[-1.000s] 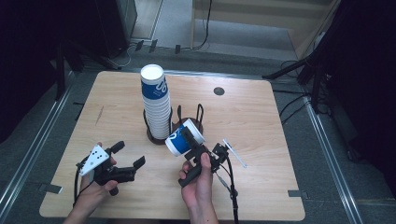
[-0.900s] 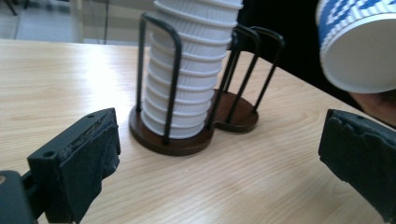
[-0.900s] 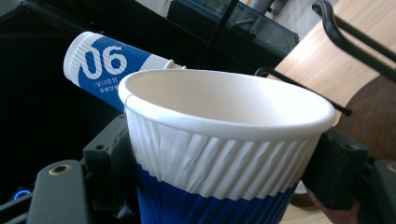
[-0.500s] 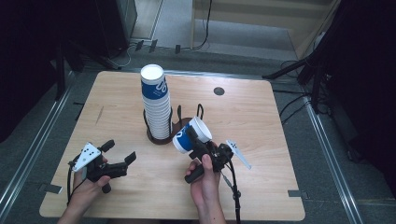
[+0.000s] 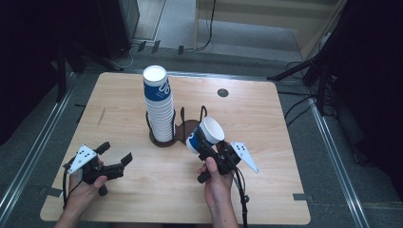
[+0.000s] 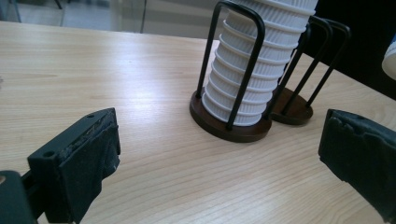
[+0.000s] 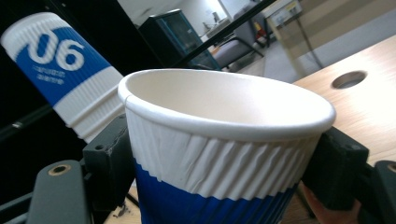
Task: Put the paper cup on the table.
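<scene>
We work at a wooden counter [image 5: 266, 190] with a two-fingered tool in each hand. Our right gripper [image 5: 205, 146] has its fingers pinching a blue-and-white paper cup [image 5: 205, 134], one finger on each side of the ribbed wall just under the rim, as the right gripper view shows. The cup is tilted, its open mouth turned up and away from us, and it hangs just above the counter, close beside a dark wire holder [image 5: 189, 127]. That holder has two round bases: the one nearer these fingers is free, while the other carries a tall stack [image 5: 159, 110] of upturned cups, bottoms up. Our left gripper [image 5: 115, 161] sits low over the counter well to the left, its fingers spread wide with nothing between them; in the left gripper view the stack stands ahead, between the two fingers but well beyond their tips. We judge the step in hand to be carrying one cup, held apart from the stack. The next move probably calls for turning the cup level and lowering it between the free base's wire loops, or onto bare counter, before easing the pinch.
</scene>
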